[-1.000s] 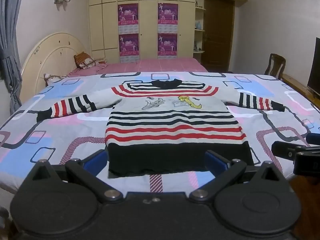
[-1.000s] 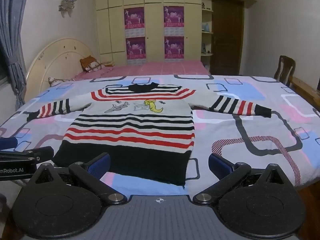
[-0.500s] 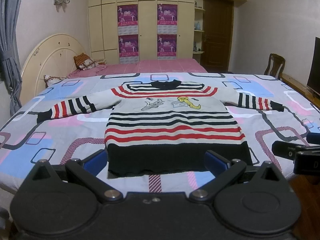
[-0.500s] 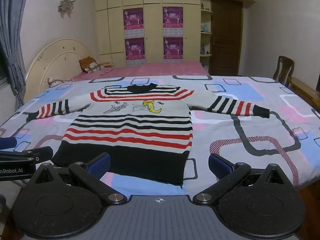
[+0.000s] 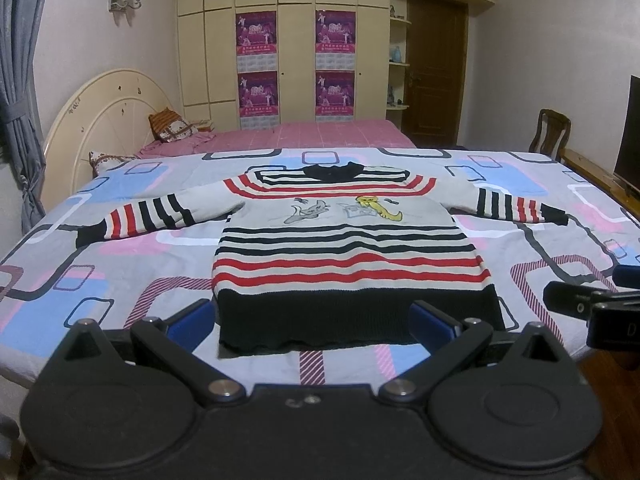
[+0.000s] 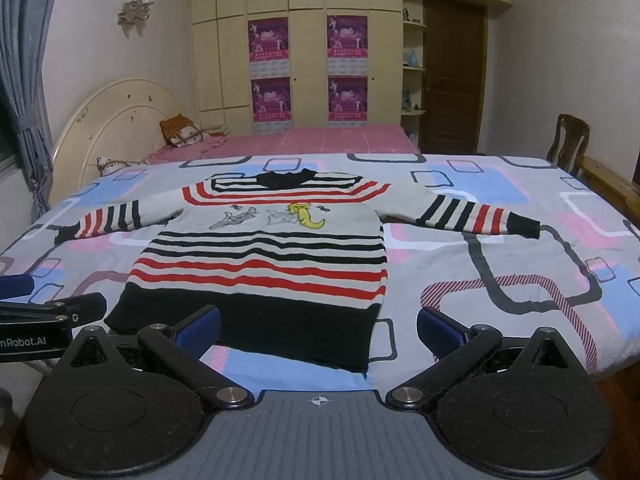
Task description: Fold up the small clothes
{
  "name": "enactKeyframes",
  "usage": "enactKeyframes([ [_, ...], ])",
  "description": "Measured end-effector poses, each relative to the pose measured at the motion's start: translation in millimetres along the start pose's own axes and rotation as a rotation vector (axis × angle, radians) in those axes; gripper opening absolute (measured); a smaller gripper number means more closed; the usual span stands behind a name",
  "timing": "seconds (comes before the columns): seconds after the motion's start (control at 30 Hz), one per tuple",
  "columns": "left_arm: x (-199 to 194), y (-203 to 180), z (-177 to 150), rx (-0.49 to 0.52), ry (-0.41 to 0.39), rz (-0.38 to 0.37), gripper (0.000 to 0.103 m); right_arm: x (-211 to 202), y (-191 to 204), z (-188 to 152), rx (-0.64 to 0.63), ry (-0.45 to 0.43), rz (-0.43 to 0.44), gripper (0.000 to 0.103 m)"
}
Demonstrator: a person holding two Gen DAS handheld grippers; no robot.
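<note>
A small knitted sweater (image 5: 344, 256) (image 6: 272, 256) lies flat and face up on the bed, with red and black stripes, a black hem near me and both sleeves spread sideways. My left gripper (image 5: 314, 320) hovers open just short of the black hem, nothing between its blue pads. My right gripper (image 6: 318, 330) is open too, near the hem's right corner. Each gripper shows at the edge of the other's view: the right one (image 5: 592, 308), the left one (image 6: 44, 312).
The bed (image 5: 100, 280) carries a grey cover with blue, pink and striped rectangles. A second bed with a pink sheet (image 5: 312, 134), pillows and a rounded headboard (image 5: 104, 120) stands behind. A wooden chair (image 6: 568, 140) and a dark door (image 6: 454, 76) are at the right.
Both views have shifted only slightly; the sweater sits a touch higher in the right wrist view. Both grippers stay open and the sweater has not moved.
</note>
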State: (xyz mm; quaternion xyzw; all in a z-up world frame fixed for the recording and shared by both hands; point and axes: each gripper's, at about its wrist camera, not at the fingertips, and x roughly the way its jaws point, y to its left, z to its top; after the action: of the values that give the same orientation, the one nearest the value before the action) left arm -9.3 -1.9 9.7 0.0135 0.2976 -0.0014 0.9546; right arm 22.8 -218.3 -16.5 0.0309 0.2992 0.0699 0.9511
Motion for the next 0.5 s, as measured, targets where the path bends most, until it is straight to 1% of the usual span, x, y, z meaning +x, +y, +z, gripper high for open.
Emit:
enactKeyframes([
  [0.5,-3.3,0.2,1.0,0.001,-0.003,-0.002,0.103,-1.2,0.4,0.5,0.000,-0.004,-0.003,0.103],
])
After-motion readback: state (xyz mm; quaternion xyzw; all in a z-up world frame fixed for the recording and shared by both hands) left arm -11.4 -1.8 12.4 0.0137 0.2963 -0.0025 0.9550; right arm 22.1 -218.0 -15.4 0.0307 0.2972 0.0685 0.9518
